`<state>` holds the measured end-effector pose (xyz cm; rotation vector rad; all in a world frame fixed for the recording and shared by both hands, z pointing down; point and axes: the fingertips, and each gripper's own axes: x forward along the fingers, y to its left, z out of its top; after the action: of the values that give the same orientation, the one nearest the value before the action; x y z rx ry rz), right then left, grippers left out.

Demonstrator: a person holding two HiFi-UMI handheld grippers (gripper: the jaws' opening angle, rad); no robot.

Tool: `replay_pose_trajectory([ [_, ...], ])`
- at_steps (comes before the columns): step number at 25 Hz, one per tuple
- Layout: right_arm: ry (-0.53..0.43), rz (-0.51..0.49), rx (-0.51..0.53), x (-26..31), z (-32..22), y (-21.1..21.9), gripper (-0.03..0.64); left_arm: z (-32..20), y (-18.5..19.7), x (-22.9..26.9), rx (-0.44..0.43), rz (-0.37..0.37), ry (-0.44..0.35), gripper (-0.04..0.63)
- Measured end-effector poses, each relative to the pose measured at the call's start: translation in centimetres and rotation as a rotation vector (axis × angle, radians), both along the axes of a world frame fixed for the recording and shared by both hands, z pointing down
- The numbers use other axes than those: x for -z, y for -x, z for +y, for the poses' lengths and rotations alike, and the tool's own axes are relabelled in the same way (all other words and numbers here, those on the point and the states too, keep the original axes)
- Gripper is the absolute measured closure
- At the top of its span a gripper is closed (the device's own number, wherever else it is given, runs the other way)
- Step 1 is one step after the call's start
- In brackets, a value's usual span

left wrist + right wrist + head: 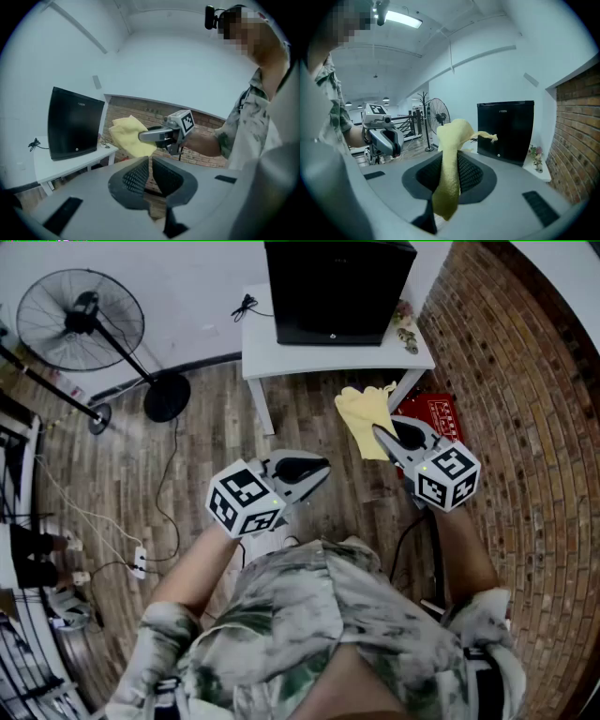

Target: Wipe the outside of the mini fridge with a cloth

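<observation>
The black mini fridge (336,289) stands on a small white table (281,357) at the top of the head view; it also shows in the left gripper view (75,123) and the right gripper view (505,131). My right gripper (380,433) is shut on a yellow cloth (366,418) that hangs in the air short of the table. The cloth (449,173) drapes between the jaws in the right gripper view. My left gripper (323,468) is shut with nothing in it, held left of and below the right one.
A pedestal fan (82,322) stands at the far left on the wooden floor. A brick wall (525,409) runs along the right. A red box (439,414) lies on the floor by the table. Cables and a power strip (141,562) lie at the left.
</observation>
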<state>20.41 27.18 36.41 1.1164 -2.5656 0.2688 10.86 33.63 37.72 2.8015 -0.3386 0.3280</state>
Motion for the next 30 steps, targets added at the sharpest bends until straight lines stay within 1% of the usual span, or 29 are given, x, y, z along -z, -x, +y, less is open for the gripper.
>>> replay_pose_trajectory([
  [4,-0.034,0.035,0.026,3.1,-3.5,1.0,0.53,-1.4,-0.1,2.6,-0.08,-0.005,-0.054,0.552],
  [6,-0.048,0.054,0.043,4.7,-5.2,1.4,0.531,-2.2,-0.5,4.4,-0.122,0.008,-0.069,0.552],
  [10,-0.072,0.078,0.061,7.7,-8.2,1.2,0.531,-4.3,-2.0,7.5,-0.169,0.058,-0.055,0.552],
  [12,-0.078,0.077,0.072,8.7,-9.9,1.1,0.531,-5.5,-2.8,8.2,-0.178,0.067,-0.046,0.552],
  [15,-0.067,0.07,0.103,10.1,-12.6,0.8,0.528,-7.7,-3.9,8.8,-0.162,0.069,-0.044,0.551],
  [18,-0.09,0.087,0.147,12.0,-15.8,0.2,0.525,-10.0,-5.6,8.9,-0.143,0.067,-0.038,0.551],
  [22,-0.131,0.109,0.204,15.3,-21.4,-2.0,0.523,-14.2,-9.4,10.3,-0.132,0.054,-0.053,0.549],
  [24,-0.15,0.121,0.225,17.1,-24.5,-3.2,0.523,-16.5,-11.3,11.2,-0.119,0.063,-0.062,0.549],
  [26,-0.162,0.136,0.251,18.5,-27.0,-3.8,0.525,-18.0,-13.0,11.5,-0.101,0.072,-0.063,0.545],
  [30,-0.188,0.161,0.286,21.0,-31.9,-5.1,0.525,-20.7,-16.4,11.7,-0.082,0.053,-0.071,0.523],
])
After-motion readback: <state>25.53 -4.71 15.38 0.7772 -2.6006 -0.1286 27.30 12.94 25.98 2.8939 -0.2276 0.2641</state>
